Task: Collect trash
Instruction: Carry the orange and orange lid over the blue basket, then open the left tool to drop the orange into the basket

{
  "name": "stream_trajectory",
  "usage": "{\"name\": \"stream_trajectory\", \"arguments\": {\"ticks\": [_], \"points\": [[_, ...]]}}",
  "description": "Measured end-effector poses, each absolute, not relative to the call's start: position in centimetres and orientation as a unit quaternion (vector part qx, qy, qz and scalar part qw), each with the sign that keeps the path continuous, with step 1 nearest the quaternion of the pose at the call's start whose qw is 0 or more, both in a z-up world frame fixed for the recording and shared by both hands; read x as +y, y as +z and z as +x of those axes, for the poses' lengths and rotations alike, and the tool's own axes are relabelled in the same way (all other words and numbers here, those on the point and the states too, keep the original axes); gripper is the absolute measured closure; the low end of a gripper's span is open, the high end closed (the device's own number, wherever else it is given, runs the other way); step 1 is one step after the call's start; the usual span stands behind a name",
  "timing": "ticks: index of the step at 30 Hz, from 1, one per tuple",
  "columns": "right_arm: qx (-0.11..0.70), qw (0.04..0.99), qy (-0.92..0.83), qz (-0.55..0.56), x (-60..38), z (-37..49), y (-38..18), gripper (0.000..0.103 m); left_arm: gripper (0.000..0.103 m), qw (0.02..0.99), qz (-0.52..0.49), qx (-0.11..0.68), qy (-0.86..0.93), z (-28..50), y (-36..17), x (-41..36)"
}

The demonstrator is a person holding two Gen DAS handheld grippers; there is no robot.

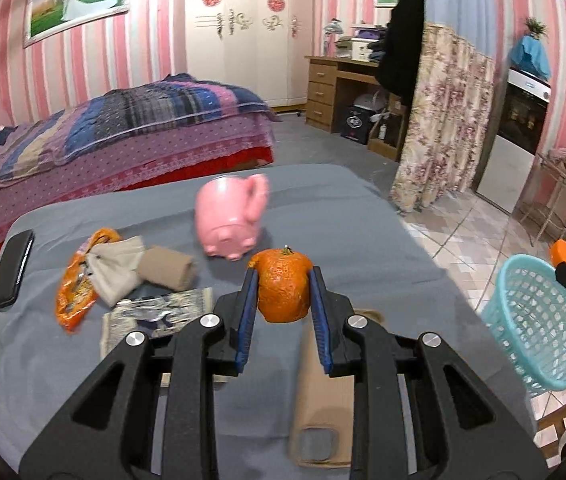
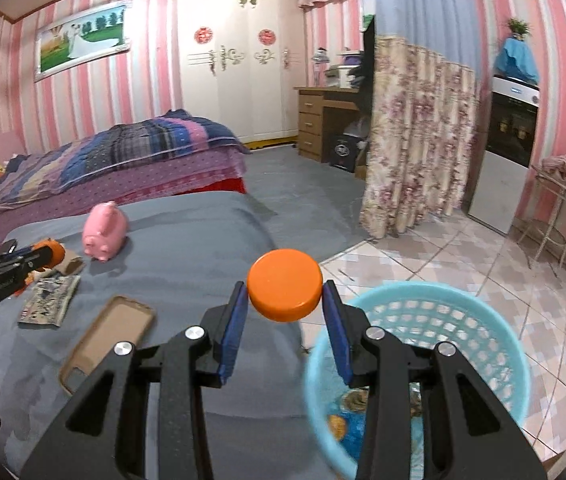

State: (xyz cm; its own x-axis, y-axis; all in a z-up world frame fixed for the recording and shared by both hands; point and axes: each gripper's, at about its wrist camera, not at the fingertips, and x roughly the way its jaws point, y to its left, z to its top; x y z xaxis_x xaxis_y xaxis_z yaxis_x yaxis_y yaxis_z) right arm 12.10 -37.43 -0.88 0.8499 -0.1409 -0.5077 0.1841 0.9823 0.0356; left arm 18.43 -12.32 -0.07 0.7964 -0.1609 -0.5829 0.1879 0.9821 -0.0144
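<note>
Your left gripper point(image 1: 283, 294) is clamped on a wrinkled, dull orange peel point(image 1: 283, 286) with its stem nub up, held above the grey table point(image 1: 63, 360). Your right gripper point(image 2: 285, 300) pinches a smooth orange cap point(image 2: 284, 285); the blue basket point(image 2: 483, 320) sits at 4 o'clock. Beyond, at 10 o'clock, lie wrappers point(image 1: 75, 284) and a pink piggy bank point(image 1: 233, 216).

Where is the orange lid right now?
The orange lid sits between the right gripper jaws in the right wrist view, just left of the blue basket rim.
</note>
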Motion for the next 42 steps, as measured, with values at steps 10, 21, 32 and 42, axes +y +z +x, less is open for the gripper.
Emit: {"name": "stream_trajectory", "arguments": {"ticks": [10,21,32,42], "points": [[0.258,0.955,-0.136,0.061,-42.3,9.1,-1.4,0.064,0.078,0.941,0.030,0.299,-0.153,17.4,0.2,-19.7],[0.269,0.943,-0.177,0.087,-46.8,7.4,-3.4,0.064,0.078,0.923,0.057,0.314,-0.214,16.0,-2.0,-26.6],[0.279,0.927,-0.224,0.114,-50.5,5.8,-6.0,0.064,0.078,0.907,0.072,0.321,-0.263,14.4,-4.7,-32.6],[0.267,0.916,-0.256,0.153,-53.6,3.8,-7.7,0.064,0.078,0.896,0.092,0.301,-0.313,12.5,-6.8,-37.1]]}}
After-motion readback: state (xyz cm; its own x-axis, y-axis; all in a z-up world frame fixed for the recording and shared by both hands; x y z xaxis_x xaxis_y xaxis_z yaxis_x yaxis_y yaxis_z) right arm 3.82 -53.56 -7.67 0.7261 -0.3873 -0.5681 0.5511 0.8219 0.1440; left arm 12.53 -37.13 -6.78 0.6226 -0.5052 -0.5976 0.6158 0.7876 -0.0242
